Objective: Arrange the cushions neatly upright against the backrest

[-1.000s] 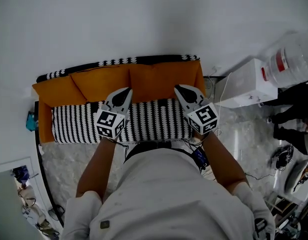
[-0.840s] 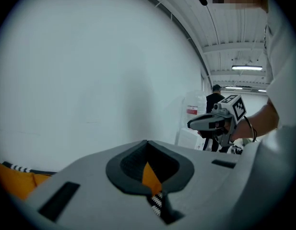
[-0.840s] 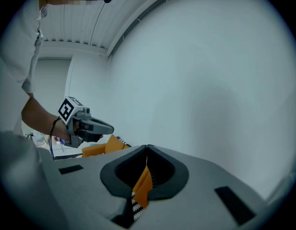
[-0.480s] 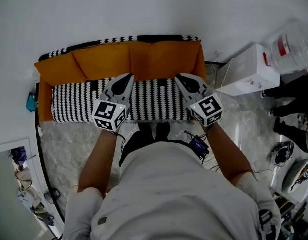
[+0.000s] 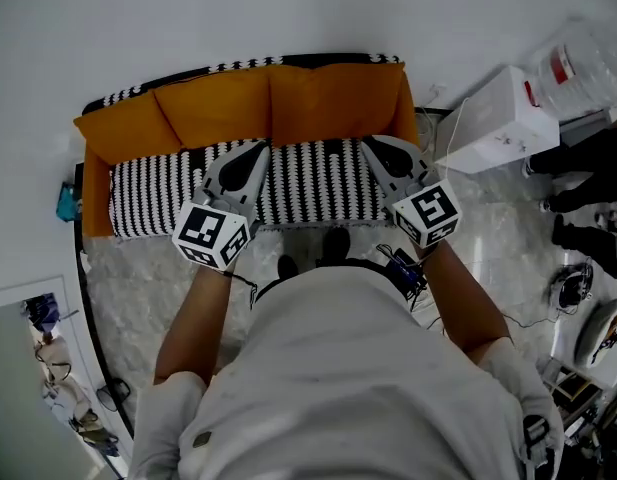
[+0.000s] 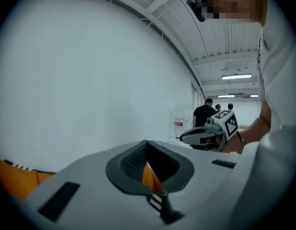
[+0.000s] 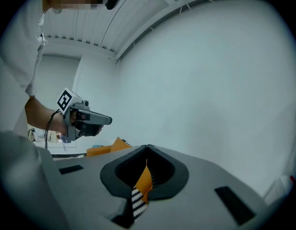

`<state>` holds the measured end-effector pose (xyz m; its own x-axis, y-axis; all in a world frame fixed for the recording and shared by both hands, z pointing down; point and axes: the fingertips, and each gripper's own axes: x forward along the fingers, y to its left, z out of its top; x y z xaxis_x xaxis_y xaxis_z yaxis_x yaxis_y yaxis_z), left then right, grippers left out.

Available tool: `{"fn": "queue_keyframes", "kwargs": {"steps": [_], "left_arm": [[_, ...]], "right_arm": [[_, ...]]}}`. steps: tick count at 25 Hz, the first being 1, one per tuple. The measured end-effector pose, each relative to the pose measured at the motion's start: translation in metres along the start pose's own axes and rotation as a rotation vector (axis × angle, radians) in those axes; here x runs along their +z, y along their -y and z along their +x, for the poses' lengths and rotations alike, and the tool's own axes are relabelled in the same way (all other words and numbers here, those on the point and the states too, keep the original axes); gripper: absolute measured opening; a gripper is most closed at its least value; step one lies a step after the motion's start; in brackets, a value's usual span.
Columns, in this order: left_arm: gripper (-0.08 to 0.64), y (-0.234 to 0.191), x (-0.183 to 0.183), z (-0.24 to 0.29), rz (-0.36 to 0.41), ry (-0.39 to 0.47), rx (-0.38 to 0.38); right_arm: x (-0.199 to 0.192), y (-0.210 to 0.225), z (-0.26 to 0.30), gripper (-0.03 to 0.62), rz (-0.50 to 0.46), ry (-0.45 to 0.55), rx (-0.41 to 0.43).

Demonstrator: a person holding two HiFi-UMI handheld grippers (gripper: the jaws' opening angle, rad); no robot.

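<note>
**Head view: both grippers pull back from the sofa, cushions left standing**

Compared with a second ago, the person stands farther from the sofa. The whole striped seat now shows ahead of the grippers, and the shoes have come into sight on the floor at 6 o'clock of it. Both tools have drawn back towards the body. They no longer reach over the seat towards the orange row but hang over its front half.

The left gripper sits at about 11 o'clock from the picture's centre and the right gripper at about 1 o'clock. Each has its jaws pressed together on nothing. In each gripper view only a sliver of orange and stripe from the sofa beyond shows through the notch behind the closed tips.

The cushions stand in a row at 12 o'clock, side by side along the backrest. Their faces are upright and none has slumped onto the seat. The one at the 10 o'clock end looks smaller and slightly turned, though this angle is too steep to tell how it leans.

My reading is that the arranging is done, or very nearly so. Retreating with empty, closed tools looks like stepping away to check the result. At most, the end cushion may want a small squaring-up.
</note>
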<state>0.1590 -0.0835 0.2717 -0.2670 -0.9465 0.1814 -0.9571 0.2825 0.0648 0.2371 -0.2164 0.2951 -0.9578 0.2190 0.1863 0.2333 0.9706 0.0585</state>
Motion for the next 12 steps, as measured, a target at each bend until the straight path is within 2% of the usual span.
{"fn": "queue_keyframes", "kwargs": {"steps": [7, 12], "left_arm": [[0.009, -0.015, 0.000, -0.080, -0.033, 0.047, 0.010], [0.009, -0.022, -0.013, -0.127, -0.013, 0.044, 0.013]], "right_arm": [[0.006, -0.070, -0.012, 0.026, -0.001, -0.002, -0.043], [0.010, -0.111, -0.020, 0.026, -0.006, 0.002, -0.082]]}}
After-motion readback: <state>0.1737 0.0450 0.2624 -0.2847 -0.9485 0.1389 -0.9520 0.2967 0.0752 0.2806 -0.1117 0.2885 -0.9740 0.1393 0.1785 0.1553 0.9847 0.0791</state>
